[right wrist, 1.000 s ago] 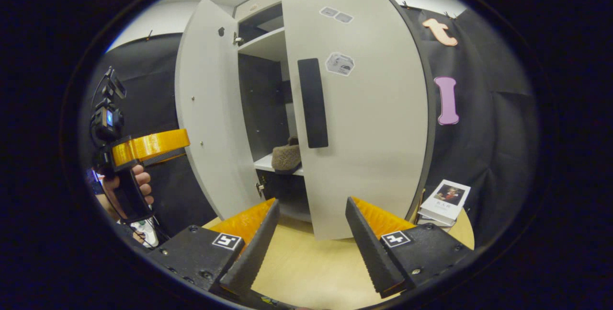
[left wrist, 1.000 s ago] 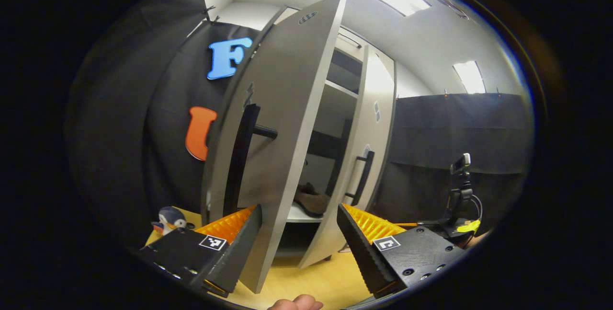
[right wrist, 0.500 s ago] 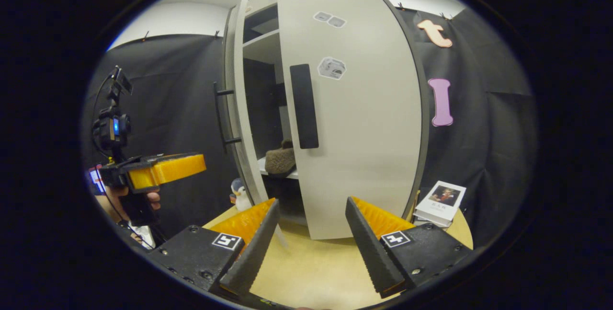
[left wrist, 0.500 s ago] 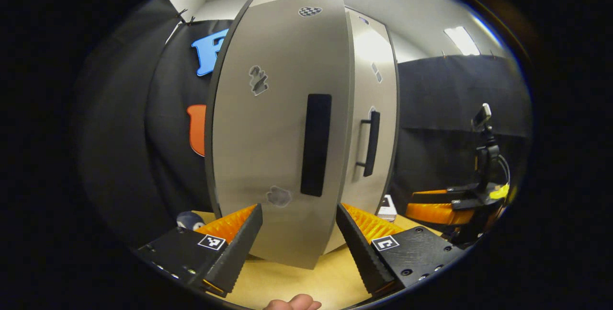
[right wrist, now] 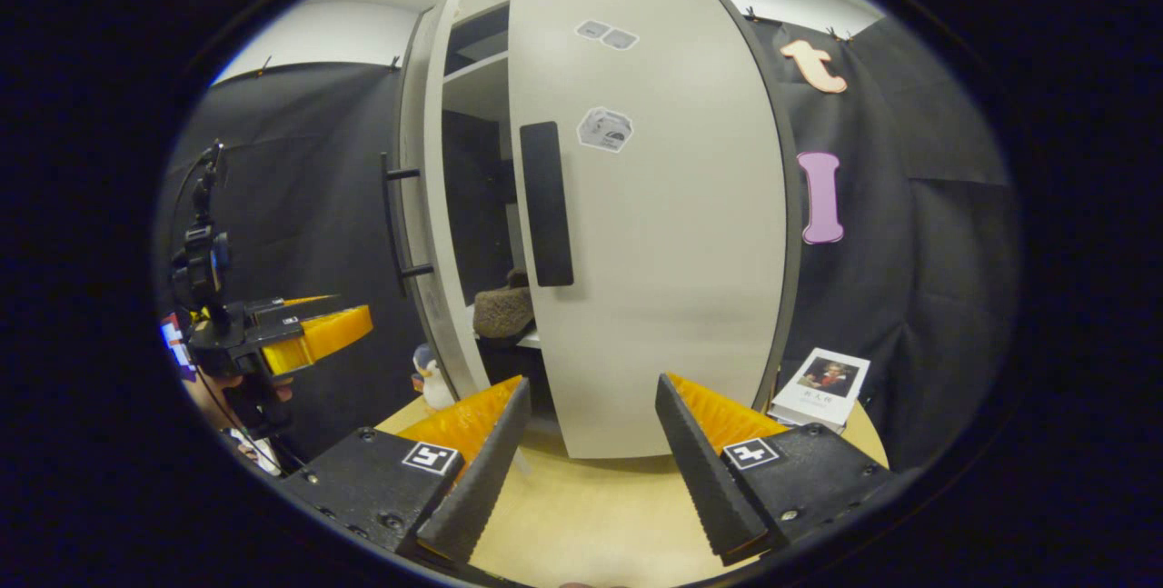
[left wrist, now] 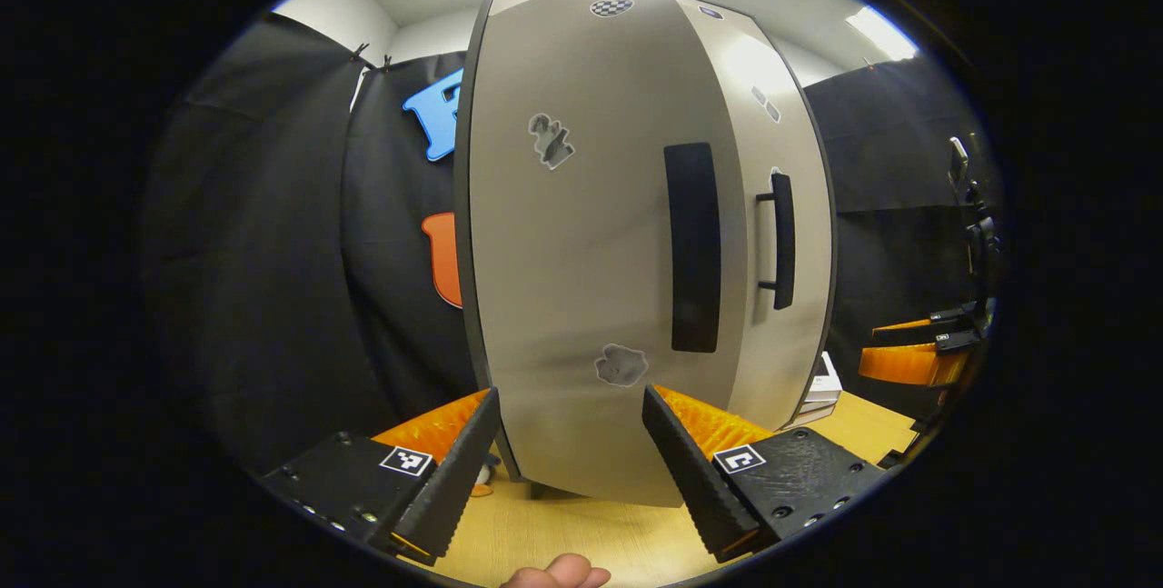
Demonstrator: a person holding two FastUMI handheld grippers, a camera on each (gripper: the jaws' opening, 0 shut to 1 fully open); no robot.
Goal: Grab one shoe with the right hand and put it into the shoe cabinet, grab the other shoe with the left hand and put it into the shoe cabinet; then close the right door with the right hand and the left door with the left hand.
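Left gripper (left wrist: 571,456): fingers wide, empty, just before the left door (left wrist: 581,234).
Right gripper (right wrist: 591,461): fingers wide, empty, facing the right door (right wrist: 663,234).
Shoe (right wrist: 501,311): on the cabinet shelf, seen through the gap between the doors.
Left door: ajar.

Left door (right wrist: 427,206) ajar, right door (right wrist: 654,234) nearly shut — shoe (right wrist: 502,311) inside, claw (right wrist: 589,465) open

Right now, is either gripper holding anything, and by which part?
Nothing is held. The left gripper and right gripper both stand open, fingers apart, nothing between them.
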